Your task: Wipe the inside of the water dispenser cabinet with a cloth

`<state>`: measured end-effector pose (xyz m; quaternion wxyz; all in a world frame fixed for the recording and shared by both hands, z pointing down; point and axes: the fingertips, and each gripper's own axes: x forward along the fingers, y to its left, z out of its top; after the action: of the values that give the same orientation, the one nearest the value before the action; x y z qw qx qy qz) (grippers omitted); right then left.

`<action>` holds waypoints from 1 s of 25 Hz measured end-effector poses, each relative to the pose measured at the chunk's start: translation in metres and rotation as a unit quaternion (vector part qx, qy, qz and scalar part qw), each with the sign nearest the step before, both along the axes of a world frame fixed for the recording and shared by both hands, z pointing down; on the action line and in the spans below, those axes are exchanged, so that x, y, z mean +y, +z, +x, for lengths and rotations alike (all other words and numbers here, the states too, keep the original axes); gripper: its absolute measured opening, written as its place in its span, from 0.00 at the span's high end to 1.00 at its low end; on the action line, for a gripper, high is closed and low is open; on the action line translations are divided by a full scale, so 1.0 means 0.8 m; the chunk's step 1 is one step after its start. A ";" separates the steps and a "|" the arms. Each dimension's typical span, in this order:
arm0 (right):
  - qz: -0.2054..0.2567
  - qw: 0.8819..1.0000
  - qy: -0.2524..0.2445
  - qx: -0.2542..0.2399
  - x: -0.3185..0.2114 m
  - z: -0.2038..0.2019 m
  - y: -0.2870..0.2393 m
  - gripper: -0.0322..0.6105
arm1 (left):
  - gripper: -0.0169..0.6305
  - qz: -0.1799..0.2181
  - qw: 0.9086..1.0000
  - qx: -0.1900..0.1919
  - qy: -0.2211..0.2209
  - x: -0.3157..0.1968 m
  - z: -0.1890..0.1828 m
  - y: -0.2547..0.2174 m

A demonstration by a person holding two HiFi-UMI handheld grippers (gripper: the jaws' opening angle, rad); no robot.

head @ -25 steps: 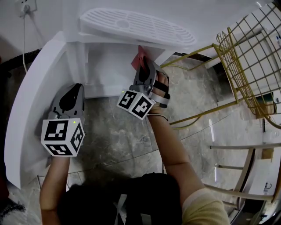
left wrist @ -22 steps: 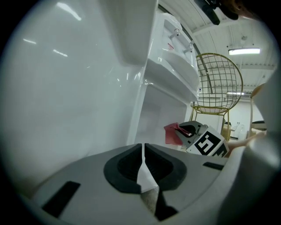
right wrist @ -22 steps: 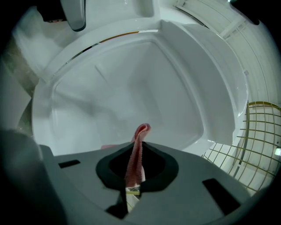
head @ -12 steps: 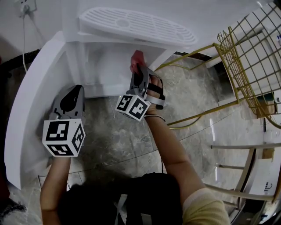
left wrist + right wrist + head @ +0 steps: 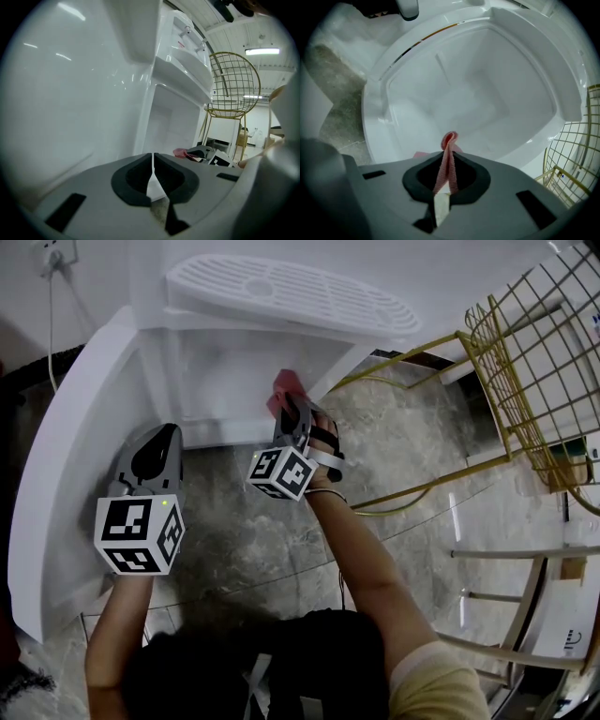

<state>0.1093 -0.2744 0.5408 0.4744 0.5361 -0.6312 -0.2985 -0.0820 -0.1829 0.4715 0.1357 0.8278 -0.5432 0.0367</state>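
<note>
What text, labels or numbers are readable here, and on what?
No text reads clearly in any view.
On the left marker cube: square black-and-white patterns only, no letters.
On the right marker cube: the same, patterns only.
On the white panel at the head view's lower right: dark print, too small to read.
On the water dispenser, upper front in the left gripper view: a red mark, too blurred to read.

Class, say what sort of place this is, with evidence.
Likely an indoor office or break room: a white water dispenser on a stone-tiled floor, a yellow wire chair, ceiling strip lights.
</note>
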 end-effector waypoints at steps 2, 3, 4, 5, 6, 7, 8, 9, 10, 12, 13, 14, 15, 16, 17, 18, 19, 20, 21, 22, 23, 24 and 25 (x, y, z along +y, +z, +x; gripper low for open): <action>-0.018 1.000 0.005 -0.017 0.003 0.002 0.011 0.91 | 0.93 0.000 1.000 0.004 0.002 0.001 0.000 -0.001; -0.027 0.999 0.006 -0.027 0.004 0.003 0.016 0.91 | 0.93 0.000 1.000 0.007 0.003 0.001 0.000 -0.002; -0.035 0.999 0.008 -0.035 0.005 0.004 0.020 0.91 | 0.93 0.002 1.000 0.008 0.004 0.001 0.000 -0.003; -0.042 0.998 0.008 -0.042 0.006 0.005 0.024 0.91 | 0.93 0.002 1.000 0.009 0.004 0.001 0.000 -0.003; -0.048 0.998 0.009 -0.048 0.007 0.006 0.028 0.91 | 0.93 0.002 1.000 0.008 0.004 0.002 0.000 -0.003; -0.055 0.997 0.010 -0.054 0.008 0.007 0.033 0.91 | 0.93 0.001 1.000 0.009 0.004 0.002 0.000 -0.002; -0.062 0.996 0.012 -0.061 0.010 0.008 0.037 0.91 | 0.93 -0.001 1.000 0.009 0.004 0.002 0.000 -0.001; -0.071 0.995 0.016 -0.070 0.011 0.009 0.042 0.91 | 0.93 -0.003 1.000 0.010 0.003 0.002 -0.001 0.001; -0.080 0.993 0.020 -0.080 0.012 0.010 0.047 0.91 | 0.93 -0.006 1.000 0.012 0.002 0.002 -0.001 0.003; -0.099 0.989 0.028 -0.102 0.016 0.013 0.056 0.91 | 0.93 -0.012 1.000 0.018 0.000 0.003 -0.002 0.005; -0.107 0.987 0.032 -0.112 0.017 0.014 0.061 0.91 | 0.93 -0.014 1.000 0.021 0.000 0.003 -0.003 0.006; -0.115 0.986 0.035 -0.120 0.019 0.016 0.065 0.91 | 0.93 -0.015 1.000 0.022 -0.001 0.003 -0.003 0.007; -0.121 0.984 0.037 -0.126 0.020 0.017 0.070 0.91 | 0.93 -0.016 1.000 0.022 -0.001 0.003 -0.003 0.007; -0.127 0.982 0.039 -0.131 0.021 0.018 0.073 0.91 | 0.93 -0.017 1.000 0.022 -0.001 0.003 -0.003 0.008; -0.132 0.981 0.040 -0.135 0.023 0.019 0.077 0.91 | 0.93 -0.018 1.000 0.021 -0.001 0.003 -0.003 0.009; -0.138 0.980 0.041 -0.139 0.024 0.019 0.080 0.91 | 0.93 -0.019 1.000 0.020 -0.001 0.003 -0.002 0.009; -0.142 0.979 0.041 -0.143 0.026 0.019 0.082 0.91 | 0.93 -0.019 1.000 0.020 0.000 0.004 -0.002 0.009; -0.146 0.978 0.042 -0.146 0.027 0.018 0.084 0.91 | 0.93 -0.020 1.000 0.019 0.000 0.004 -0.002 0.009; -0.148 0.977 0.043 -0.148 0.028 0.018 0.085 0.91 | 0.93 -0.020 1.000 0.019 0.001 0.004 -0.002 0.009; -0.150 0.976 0.043 -0.150 0.028 0.018 0.086 0.91 | 0.93 -0.020 1.000 0.019 0.001 0.004 -0.001 0.009; -0.152 0.975 0.044 -0.154 0.028 0.018 0.086 0.91 | 0.93 -0.020 1.000 0.018 0.002 0.004 -0.001 0.009; -0.153 0.974 0.044 -0.158 0.028 0.018 0.086 0.91 | 0.93 -0.020 1.000 0.017 0.002 0.004 -0.001 0.009; -0.154 0.973 0.045 -0.164 0.028 0.018 0.086 0.91 | 0.93 -0.020 1.000 0.016 0.002 0.004 -0.001 0.009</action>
<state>0.1236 -0.2519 0.6092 0.4543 0.5261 -0.7141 -0.0836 -0.0826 -0.1796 0.4790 0.1605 0.8266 -0.5383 0.0348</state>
